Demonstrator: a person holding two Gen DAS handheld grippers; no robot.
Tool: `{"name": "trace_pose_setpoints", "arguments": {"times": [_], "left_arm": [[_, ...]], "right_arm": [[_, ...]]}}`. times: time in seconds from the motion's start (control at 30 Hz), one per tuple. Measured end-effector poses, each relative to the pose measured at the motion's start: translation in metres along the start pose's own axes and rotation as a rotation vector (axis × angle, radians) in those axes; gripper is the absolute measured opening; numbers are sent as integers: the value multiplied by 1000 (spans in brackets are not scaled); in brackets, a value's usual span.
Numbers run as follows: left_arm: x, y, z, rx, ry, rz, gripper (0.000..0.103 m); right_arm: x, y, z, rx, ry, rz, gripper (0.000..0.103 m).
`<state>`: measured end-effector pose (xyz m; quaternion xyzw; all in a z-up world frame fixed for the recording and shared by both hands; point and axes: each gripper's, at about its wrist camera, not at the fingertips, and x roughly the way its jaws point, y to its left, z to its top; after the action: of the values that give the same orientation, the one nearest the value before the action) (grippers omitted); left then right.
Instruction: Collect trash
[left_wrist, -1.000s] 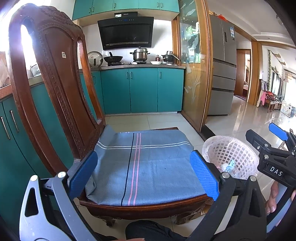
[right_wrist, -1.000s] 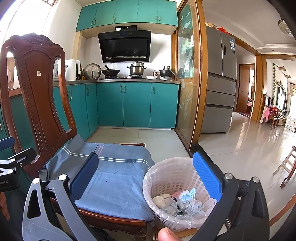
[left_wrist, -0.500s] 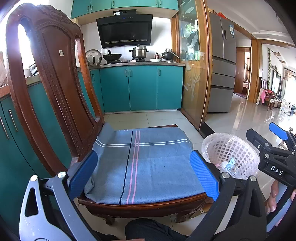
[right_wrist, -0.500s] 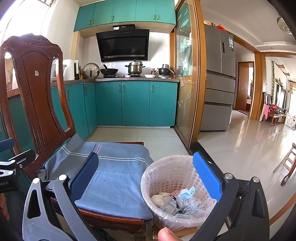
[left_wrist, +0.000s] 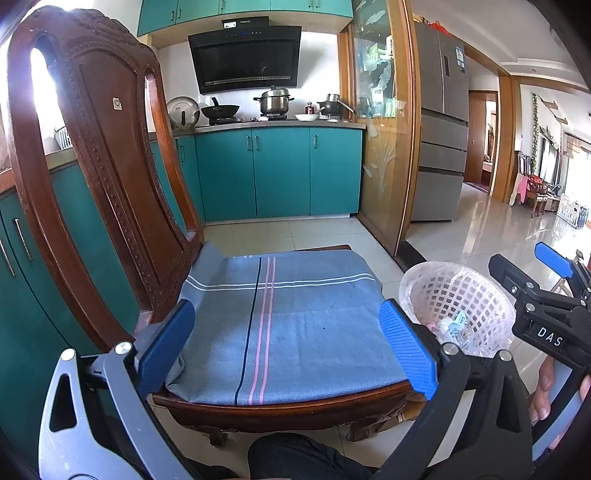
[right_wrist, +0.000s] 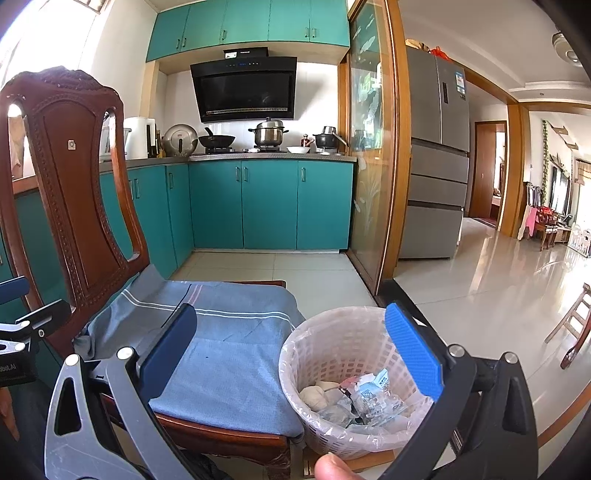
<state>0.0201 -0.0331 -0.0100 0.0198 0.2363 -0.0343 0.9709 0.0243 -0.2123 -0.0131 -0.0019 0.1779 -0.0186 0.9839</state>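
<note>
A kitchen with teal cabinets. 2 handheld grippers point at a wooden chair (left_wrist: 110, 177) whose seat is covered by a grey striped cloth (left_wrist: 280, 317). The left gripper (left_wrist: 288, 350) is spread wide and holds nothing; it hangs over the front of the seat. The right gripper (right_wrist: 291, 354) is also spread wide and empty, hanging above the gap between the chair and a white mesh bin (right_wrist: 332, 347).

The bin, lined with a clear bag, stands on the tiled floor touching the chair's right front corner. Inside lie the trash (right_wrist: 354, 398): crumpled wrappers, a wad of paper, a small printed packet. No loose trash shows on the cloth or on the floor in view.

The collecting looks done or close to it. To finish well, sweep both cameras over the seat, under the chair and around the bin for missed scraps before moving off.

The tall chair back stands at left and blocks that side. A glass partition (right_wrist: 369, 166) rises behind the bin, with a fridge (right_wrist: 436, 155) beyond. Pots sit on the far counter. A fingertip (right_wrist: 332, 467) shows at the bottom edge of the right view.
</note>
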Motion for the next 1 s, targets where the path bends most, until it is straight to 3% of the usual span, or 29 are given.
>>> {"name": "trace_pose_setpoints", "arguments": {"times": [0.6, 0.77, 0.9, 1.0], "left_arm": [[11, -5, 0, 11, 32, 24, 100], [16, -5, -2, 4, 48, -4, 100], [27, -7, -4, 10, 90, -11, 100], [46, -2, -9, 25, 143, 26, 100]], "right_arm": [[12, -2, -3, 8, 32, 8, 100], [18, -3, -3, 11, 46, 3, 100], [21, -4, -5, 12, 57, -1, 100], [21, -5, -2, 34, 65, 23, 100]]}}
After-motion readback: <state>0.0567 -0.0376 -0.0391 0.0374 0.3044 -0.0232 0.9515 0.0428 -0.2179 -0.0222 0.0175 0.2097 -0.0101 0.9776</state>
